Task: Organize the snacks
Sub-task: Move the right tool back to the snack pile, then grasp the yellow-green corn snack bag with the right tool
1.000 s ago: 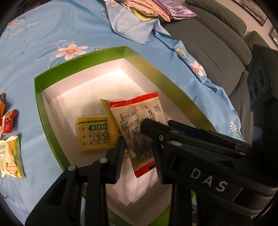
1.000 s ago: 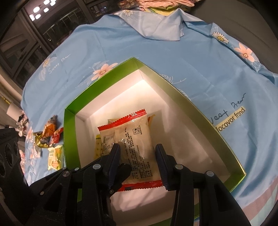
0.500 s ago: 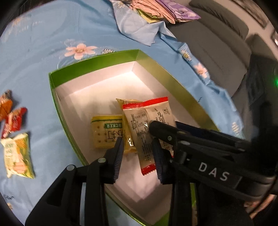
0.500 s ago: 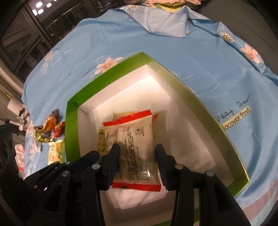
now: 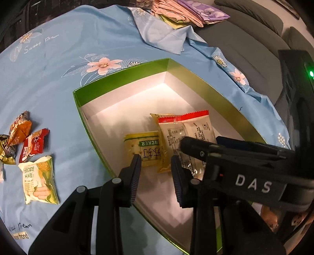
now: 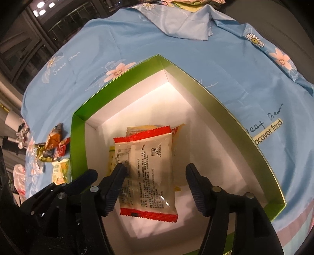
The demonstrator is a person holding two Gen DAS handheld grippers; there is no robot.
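The snacks are lying in two places: some are inside the green box point(image 6: 78, 141) with white inner walls, and the others are waiting on the blue flowered cloth point(image 5: 58, 64) to the left of it. The cloth is covering the whole surface, and behind it, in the left wrist view, a grey sofa point(image 5: 245, 39) is carrying a pile of folded fabrics point(image 5: 186, 11).

Inside the box, the red-edged clear packet point(image 6: 149, 172) is lying flat on top of the other packets, with its printed back facing up. Under it a yellow packet point(image 5: 166, 149) is showing, and beside that one the yellow-green cracker packet point(image 5: 143, 149) is resting on the box floor.

You are holding your right gripper point(image 6: 155, 188) over the box with its fingers standing well apart. Its jaws have just been opening, and the red-edged packet is lying between them. The left finger seems to be just beside the packet edge, but the pads are not pressing on it.

Your left gripper point(image 5: 155, 172) is hovering at the near-left wall of the box. Its fingers are leaving only a narrow gap, and nothing is between them.

On the cloth outside the box, the corn snack packet point(image 5: 39, 180) is lying nearest to you. Behind it are sitting the red packet point(image 5: 33, 145), the orange packet point(image 5: 19, 129) and a gold wrapper point(image 5: 6, 153), close together.
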